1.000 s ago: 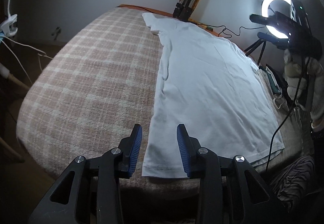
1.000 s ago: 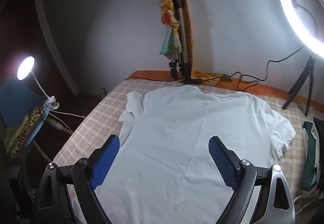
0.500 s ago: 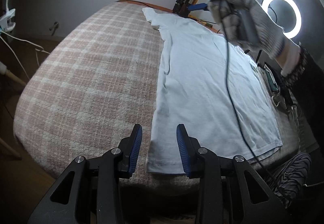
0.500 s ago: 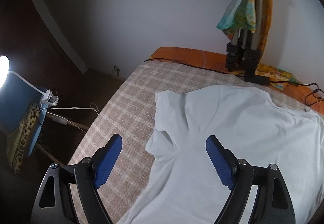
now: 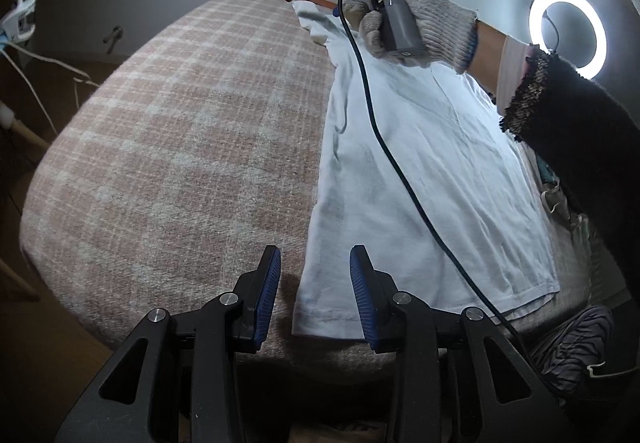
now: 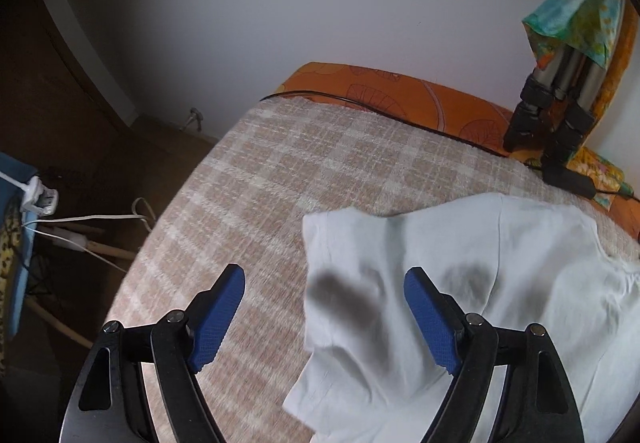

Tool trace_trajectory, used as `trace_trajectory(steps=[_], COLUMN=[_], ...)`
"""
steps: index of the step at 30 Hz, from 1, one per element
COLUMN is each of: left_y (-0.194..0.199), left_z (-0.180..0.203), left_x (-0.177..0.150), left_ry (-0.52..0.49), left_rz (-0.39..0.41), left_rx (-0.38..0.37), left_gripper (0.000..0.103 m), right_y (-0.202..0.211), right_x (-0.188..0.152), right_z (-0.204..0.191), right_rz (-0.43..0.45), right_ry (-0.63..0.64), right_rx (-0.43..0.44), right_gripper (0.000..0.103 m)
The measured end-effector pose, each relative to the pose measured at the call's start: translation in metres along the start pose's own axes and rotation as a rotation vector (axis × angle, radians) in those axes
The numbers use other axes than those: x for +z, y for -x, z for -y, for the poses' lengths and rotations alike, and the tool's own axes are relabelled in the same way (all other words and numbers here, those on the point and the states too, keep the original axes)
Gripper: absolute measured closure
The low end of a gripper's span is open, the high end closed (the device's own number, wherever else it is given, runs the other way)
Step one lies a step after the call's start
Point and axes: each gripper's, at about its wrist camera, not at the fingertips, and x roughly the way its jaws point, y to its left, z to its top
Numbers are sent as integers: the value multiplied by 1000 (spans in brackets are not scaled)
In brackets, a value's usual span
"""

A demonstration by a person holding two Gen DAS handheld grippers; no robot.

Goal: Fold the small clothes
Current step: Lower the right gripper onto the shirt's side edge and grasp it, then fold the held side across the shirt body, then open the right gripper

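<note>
A: The left tongs (image 5: 314, 293) are hovering open over the shirt's (image 5: 420, 163) near hem corner on the bed (image 5: 180, 147).

B: The right tongs (image 6: 324, 317) are gaping above its sleeve (image 6: 352, 283). Pinching both edges together should be keeping the fold straight.

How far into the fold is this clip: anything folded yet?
Done: the white T-shirt lies spread flat on the plaid blanket, no fold visible. In hand: the left hand-held gripper, open, frames the hem corner; the right hand-held gripper, open, hovers over the sleeve. Left: grasping and every fold.
</note>
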Motion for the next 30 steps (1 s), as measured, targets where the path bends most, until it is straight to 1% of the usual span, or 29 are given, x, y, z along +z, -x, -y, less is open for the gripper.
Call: trace_trajectory(steps=[2, 4, 7, 10, 12, 13, 14, 15, 16, 18, 21, 24, 27, 28, 30], left_y=[-2, -4, -9, -11, -13, -14, -15, -14, -13, -8, 2, 9, 10, 9, 11], left_z=[-2, -1, 2, 5, 6, 5, 4, 3, 3, 5, 7, 9, 14, 16, 18], left_x=[0, -1, -5, -7, -7, -6, -6, -5, -4, -3, -1, 0, -1, -1, 0], left_ry=[18, 6, -6, -22, -23, -16, -11, -10, -10, -13, -21, -40, -58, -67, -89], left_rz=[-7, -8, -23, -23, -31, -34, -36, -34, -26, 5, 58, 94, 93, 94, 120], left_rx=[-17, -12, -13, -19, -36, -45, -54, -63, -72, -92, -129, -149, -167, -158, -89], left_gripper=[69, 69, 70, 72, 84, 86, 92, 95, 96, 98, 100, 102, 102, 102, 102], right_y=[-6, -11, -18, -23, -28, -28, -28, -27, -26, -24, -17, -10, 0, 2, 10], right_x=[5, 9, 14, 14, 14, 13, 12, 12, 13, 16, 17, 17, 17, 19, 19], right_z=[0, 1, 0, 0, 0, 0, 1, 1, 1, 4, 7, 13, 19, 20, 26], right_rz=[-1, -4, -17, -38, -60, -67, -69, -64, -60, -57, -46, -36, -19, -13, -4], right_ry=[5, 15, 38, 67, 84, 92, 100, 107, 111, 114, 117, 113, 104, 99, 86], right_rx=[-27, -43, -72, -99, -113, -120, -129, -128, -127, -125, -116, -111, -111, -110, -103], right_gripper=[19, 21, 27, 38, 51, 55, 63, 66, 69, 88, 99, 102, 102, 102, 102])
